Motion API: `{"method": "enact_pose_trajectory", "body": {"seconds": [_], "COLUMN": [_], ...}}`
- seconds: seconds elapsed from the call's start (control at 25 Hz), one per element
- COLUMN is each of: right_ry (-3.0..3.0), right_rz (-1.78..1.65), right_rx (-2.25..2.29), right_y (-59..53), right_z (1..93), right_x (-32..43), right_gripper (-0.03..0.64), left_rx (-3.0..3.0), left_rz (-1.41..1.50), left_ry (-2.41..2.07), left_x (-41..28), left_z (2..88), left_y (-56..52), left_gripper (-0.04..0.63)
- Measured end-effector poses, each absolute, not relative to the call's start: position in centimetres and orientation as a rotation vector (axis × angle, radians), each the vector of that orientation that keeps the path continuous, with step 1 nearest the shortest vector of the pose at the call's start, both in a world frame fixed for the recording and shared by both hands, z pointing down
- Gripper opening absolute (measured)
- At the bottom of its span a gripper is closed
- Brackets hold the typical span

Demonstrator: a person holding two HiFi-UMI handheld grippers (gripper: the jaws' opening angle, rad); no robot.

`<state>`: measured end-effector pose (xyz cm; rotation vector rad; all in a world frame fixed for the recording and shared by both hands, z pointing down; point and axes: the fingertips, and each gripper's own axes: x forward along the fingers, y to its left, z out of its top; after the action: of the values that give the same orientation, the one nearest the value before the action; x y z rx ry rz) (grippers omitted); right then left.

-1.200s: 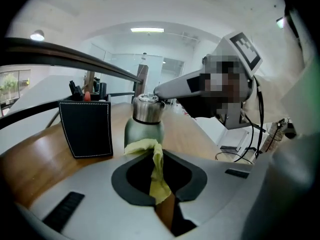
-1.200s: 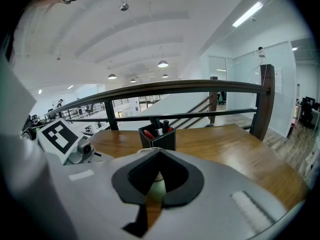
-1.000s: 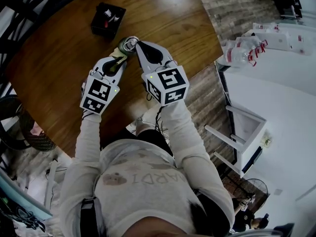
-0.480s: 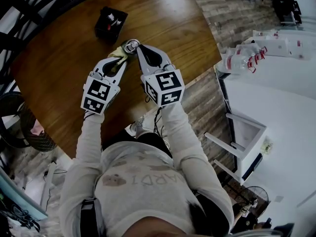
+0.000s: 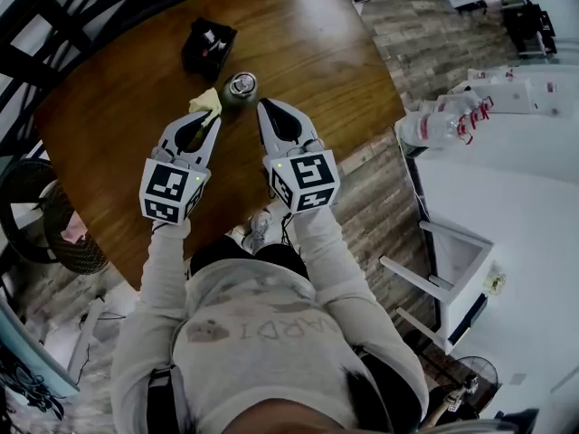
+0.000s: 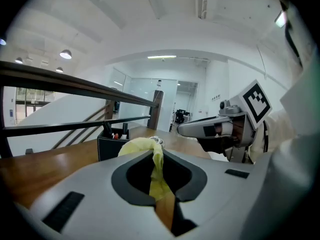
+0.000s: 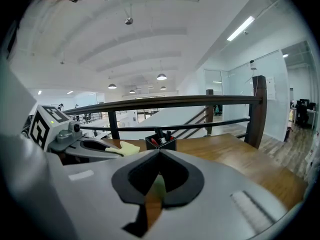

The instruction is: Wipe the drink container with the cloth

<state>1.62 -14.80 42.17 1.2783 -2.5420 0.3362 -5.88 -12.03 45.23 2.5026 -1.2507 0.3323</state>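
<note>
A drink can [image 5: 242, 86] with a silver top stands upright on the round wooden table [image 5: 308, 52], with neither gripper touching it. My left gripper [image 5: 212, 116] is shut on a yellow cloth [image 5: 205, 103], which bunches out of its tips just left of the can. In the left gripper view the cloth [image 6: 152, 166] hangs between the jaws of my left gripper [image 6: 157, 151] and hides most of the can [image 6: 157, 141]. My right gripper [image 5: 264, 107] sits shut and empty a little short of the can, to its right. In the right gripper view my right gripper [image 7: 160, 153] shows its jaws closed.
A black pen holder [image 5: 208, 46] stands just beyond the can, also in the right gripper view as the pen holder [image 7: 160, 143]. A railing [image 7: 200, 102] runs past the table's far side. Plastic bottles [image 5: 443, 120] lie on a white surface to the right.
Both grippers have drawn back toward the person. The right gripper has let go of the can, which now stands alone. The cloth has come off the can with the left gripper.
</note>
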Motion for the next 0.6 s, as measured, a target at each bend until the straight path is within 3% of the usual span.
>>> {"method": "enact_pose_trajectory", "body": {"seconds": [0.6], "right_ry": [-2.643], "right_rz": [0.242], "right_rx": [1.238], "right_y": [-9.0], "right_z": [37.4], "right_x": [3.3], "right_gripper": [0.011], "left_rx": [2.495], "left_rz": [0.221], "left_ry": [-1.436], "left_x": [-6.3], "left_z": [39.3], "left_y": [-6.2], "left_gripper": [0.031]}}
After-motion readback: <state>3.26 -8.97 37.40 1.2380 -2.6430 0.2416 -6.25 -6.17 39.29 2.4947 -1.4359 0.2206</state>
